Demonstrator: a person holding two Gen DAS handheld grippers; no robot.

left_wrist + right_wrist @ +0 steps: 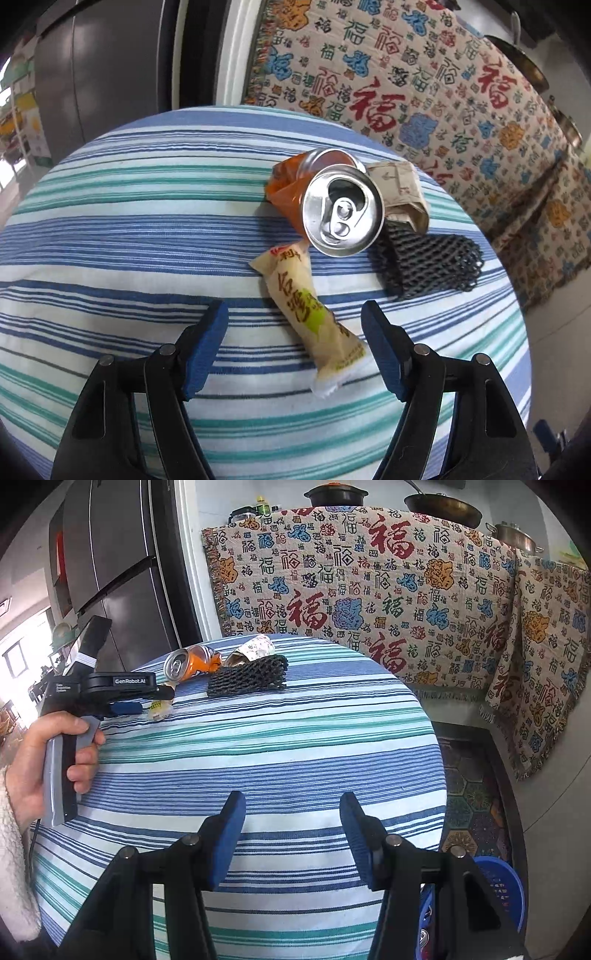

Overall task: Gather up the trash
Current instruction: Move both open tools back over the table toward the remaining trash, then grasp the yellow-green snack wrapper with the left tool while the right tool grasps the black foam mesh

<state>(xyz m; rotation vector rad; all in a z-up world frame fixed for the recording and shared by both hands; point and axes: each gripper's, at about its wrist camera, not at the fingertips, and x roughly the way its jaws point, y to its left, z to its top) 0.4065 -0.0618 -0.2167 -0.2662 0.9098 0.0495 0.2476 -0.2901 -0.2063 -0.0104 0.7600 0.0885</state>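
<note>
A crushed orange can (332, 206) lies on the striped table (129, 221) with its silver top facing my left camera. A beige snack wrapper (314, 317) lies in front of it, its near end between my left gripper's (295, 332) open blue fingers. A crumpled paper carton (400, 192) and a black foam net (428, 262) lie right of the can. In the right wrist view the can (192, 662), carton (253, 648), net (249, 677) and wrapper (160, 709) sit at the table's far side. My right gripper (291, 830) is open and empty above the near side of the table (258, 760).
A blue plastic basket (502, 886) stands on the floor right of the table. A patterned cloth (369, 590) drapes the counter behind, with pots on top. A dark fridge (110, 572) stands at the left. My left hand and gripper (85, 701) show there too.
</note>
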